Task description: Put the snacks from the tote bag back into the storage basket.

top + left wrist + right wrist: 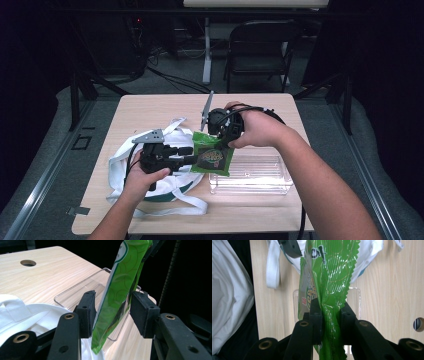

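**Green snack packet held over tray**

The right gripper [329, 315] is pinching a glossy, crinkled green foil packet [329, 277] with a zigzag edge, hanging above 1 clear plastic tray [260, 175]. The left gripper [112, 312] is standing spread, the packet between its pads. A white cloth bag [122, 162] is lying beside on a pale wood table [165, 107]; 1 dark chair [260, 47] is standing beyond.

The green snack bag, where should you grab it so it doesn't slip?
Probably by its flat crimped end seal, coming from above. The green snack bag hangs upright over the clear plastic tray, and the right gripper pinches that thin zigzag-edged strip. The puffy middle, between the left gripper's open jaws, looks slippery.
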Available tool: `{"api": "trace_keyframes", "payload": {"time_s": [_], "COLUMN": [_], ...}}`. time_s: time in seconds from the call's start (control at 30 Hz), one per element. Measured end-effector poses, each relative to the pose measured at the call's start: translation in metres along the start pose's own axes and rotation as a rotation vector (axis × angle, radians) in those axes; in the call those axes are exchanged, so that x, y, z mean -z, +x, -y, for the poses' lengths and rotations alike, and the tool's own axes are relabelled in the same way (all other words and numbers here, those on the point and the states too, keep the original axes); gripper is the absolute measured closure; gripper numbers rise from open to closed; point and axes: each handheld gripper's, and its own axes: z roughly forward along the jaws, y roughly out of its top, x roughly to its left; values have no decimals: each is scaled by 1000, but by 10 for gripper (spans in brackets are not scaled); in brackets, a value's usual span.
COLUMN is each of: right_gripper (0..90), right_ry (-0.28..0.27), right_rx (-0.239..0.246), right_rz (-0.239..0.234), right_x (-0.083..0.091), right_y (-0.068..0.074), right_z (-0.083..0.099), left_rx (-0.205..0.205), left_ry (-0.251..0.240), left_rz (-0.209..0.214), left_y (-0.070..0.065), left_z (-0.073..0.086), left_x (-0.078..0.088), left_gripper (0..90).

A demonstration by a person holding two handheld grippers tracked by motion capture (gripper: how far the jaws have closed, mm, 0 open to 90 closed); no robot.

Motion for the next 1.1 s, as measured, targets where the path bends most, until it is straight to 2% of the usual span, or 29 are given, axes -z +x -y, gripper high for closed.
{"api": "trace_keyframes", "payload": {"time_s": [1.1], "right_gripper": [766], "right_ry": [44], "right_rx": [-70], "right_rz": [64], "right_x": [9], "right_y": [-13], "right_z": [39], "left_rx": [20], "left_ry": [-10], "left_rz": [-25], "left_y": [8], "left_z": [3], "left_x": [4], "left_gripper": [548]}}
